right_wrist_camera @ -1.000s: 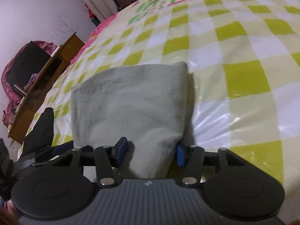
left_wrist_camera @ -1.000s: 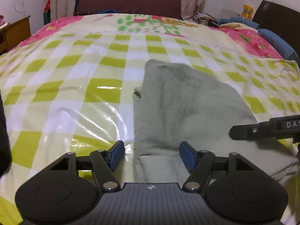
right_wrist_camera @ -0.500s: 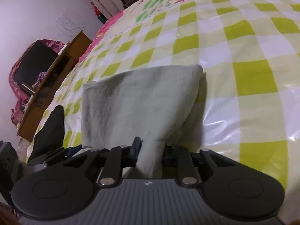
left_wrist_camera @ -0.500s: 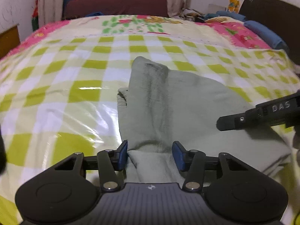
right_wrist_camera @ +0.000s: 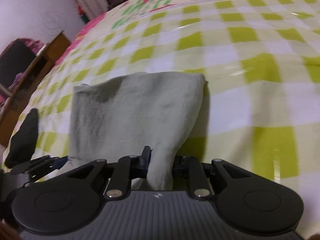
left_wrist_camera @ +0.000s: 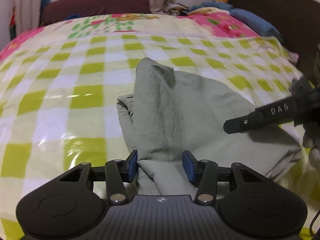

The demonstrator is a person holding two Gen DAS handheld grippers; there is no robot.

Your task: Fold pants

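The grey-green pants (left_wrist_camera: 180,108) lie partly folded on the green-checked bed cover (left_wrist_camera: 60,92). My left gripper (left_wrist_camera: 160,165) has its blue pads on either side of the near edge of the pants, pressed into the cloth with a wide bunch between them. My right gripper (right_wrist_camera: 160,161) is shut on the near right edge of the pants (right_wrist_camera: 132,112) and lifts it off the cover. The right gripper's black body (left_wrist_camera: 266,116) shows at the right of the left wrist view. The left gripper (right_wrist_camera: 38,166) shows at the lower left of the right wrist view.
A dark headboard (left_wrist_camera: 280,14) and blue pillows (left_wrist_camera: 254,22) stand at the right end of the bed. A maroon sofa (left_wrist_camera: 96,2) and curtains are beyond the far edge. A wooden desk (right_wrist_camera: 34,68) stands beside the bed in the right wrist view.
My left gripper's pads have closed in from wide open onto the near edge of the pants. My right gripper has closed on the right edge and raised it.
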